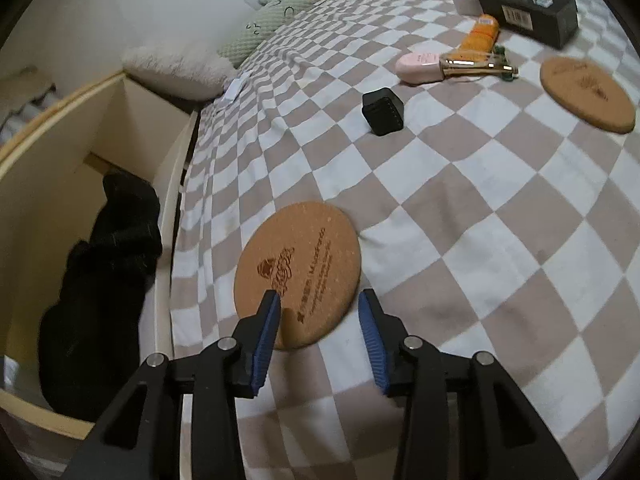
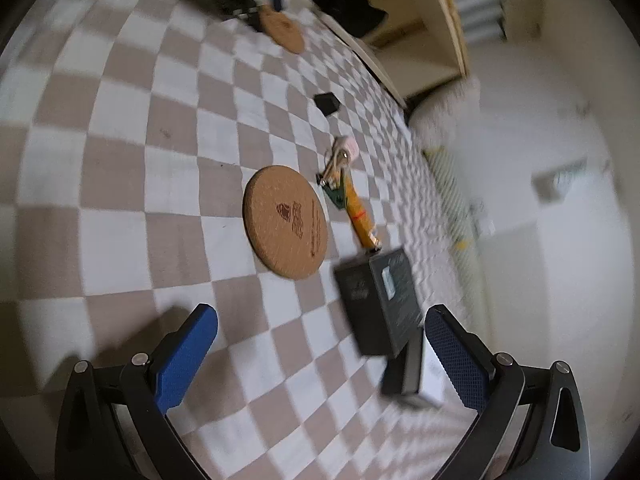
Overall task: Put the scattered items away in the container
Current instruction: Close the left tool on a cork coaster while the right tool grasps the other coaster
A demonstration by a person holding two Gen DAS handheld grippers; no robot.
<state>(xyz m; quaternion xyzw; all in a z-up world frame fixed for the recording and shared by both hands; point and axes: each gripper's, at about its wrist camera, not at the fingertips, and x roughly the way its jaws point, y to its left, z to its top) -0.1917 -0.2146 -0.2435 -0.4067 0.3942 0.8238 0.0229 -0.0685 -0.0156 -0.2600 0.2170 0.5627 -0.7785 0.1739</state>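
Left gripper (image 1: 318, 308) fingers apart over a round cork coaster (image 1: 298, 276); right gripper (image 2: 320, 334) fingers wide apart, rectangular dark box (image 2: 378, 304) lengthwise between them.

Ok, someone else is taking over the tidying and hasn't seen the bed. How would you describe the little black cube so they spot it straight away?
Start at the checkered bedspread beside the open wooden box. About halfway between the two round cork coasters, the near one and the far one, sits the small black cube, alone. It is much smaller than the black carton further back, with a ribbed side.
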